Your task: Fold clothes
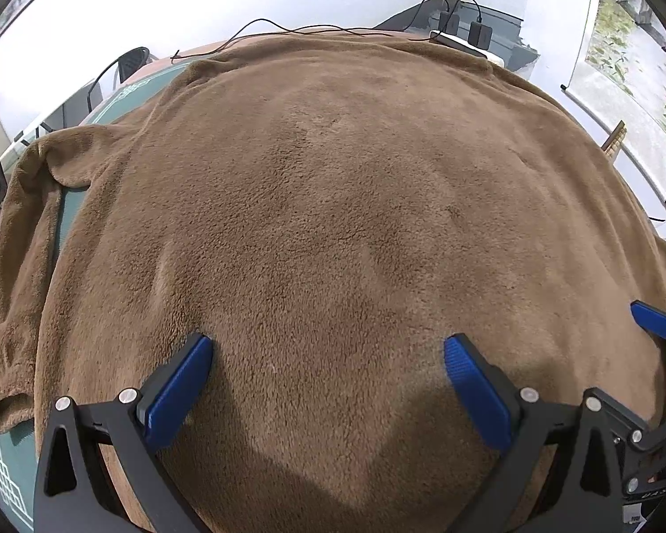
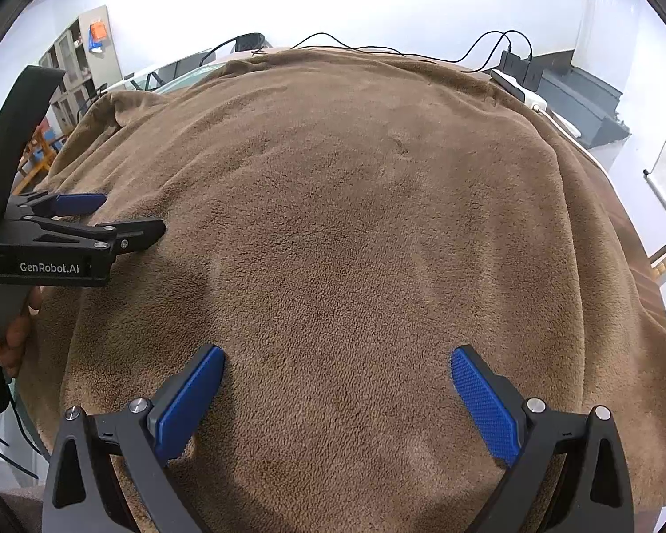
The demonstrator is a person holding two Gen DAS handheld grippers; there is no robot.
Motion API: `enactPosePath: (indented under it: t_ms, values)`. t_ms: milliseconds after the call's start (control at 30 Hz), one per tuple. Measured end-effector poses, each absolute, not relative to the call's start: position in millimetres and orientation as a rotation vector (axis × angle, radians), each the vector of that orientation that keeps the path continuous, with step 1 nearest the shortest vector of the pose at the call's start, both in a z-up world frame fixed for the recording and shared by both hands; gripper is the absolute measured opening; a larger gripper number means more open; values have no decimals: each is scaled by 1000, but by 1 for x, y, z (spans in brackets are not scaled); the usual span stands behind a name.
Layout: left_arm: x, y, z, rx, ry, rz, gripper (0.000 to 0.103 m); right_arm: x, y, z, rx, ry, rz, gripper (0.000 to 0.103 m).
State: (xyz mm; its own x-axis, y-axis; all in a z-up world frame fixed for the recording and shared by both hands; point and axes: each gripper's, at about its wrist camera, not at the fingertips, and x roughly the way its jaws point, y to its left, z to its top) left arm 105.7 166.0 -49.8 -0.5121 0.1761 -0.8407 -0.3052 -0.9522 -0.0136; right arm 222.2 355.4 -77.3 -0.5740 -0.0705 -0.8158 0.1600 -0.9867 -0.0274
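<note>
The left gripper holds its blue fingers wide apart, tips resting on the brown fleece garment. The right gripper is likewise spread, nothing between its fingers. The garment lies flat across the green tabletop, one sleeve draped leftward. A power strip sits at the far edge.

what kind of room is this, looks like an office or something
Probably an office or workroom, not a home laundry area. A cabinet with shelves stands by the wall, a power strip with chargers sits at the table's far edge, and a brown fleece garment covers the table.
</note>
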Motion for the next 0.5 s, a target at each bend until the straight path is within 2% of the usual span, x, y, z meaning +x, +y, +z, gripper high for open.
enactPosePath:
  t_ms: [300,500]
  values:
    - [100,164,-51,-1377,194,2505,103,221,354,-76,1394,146,-2671,103]
    - [92,165,-44,-1424,181,2431,103,199,347,-67,1624,70,-2632,103]
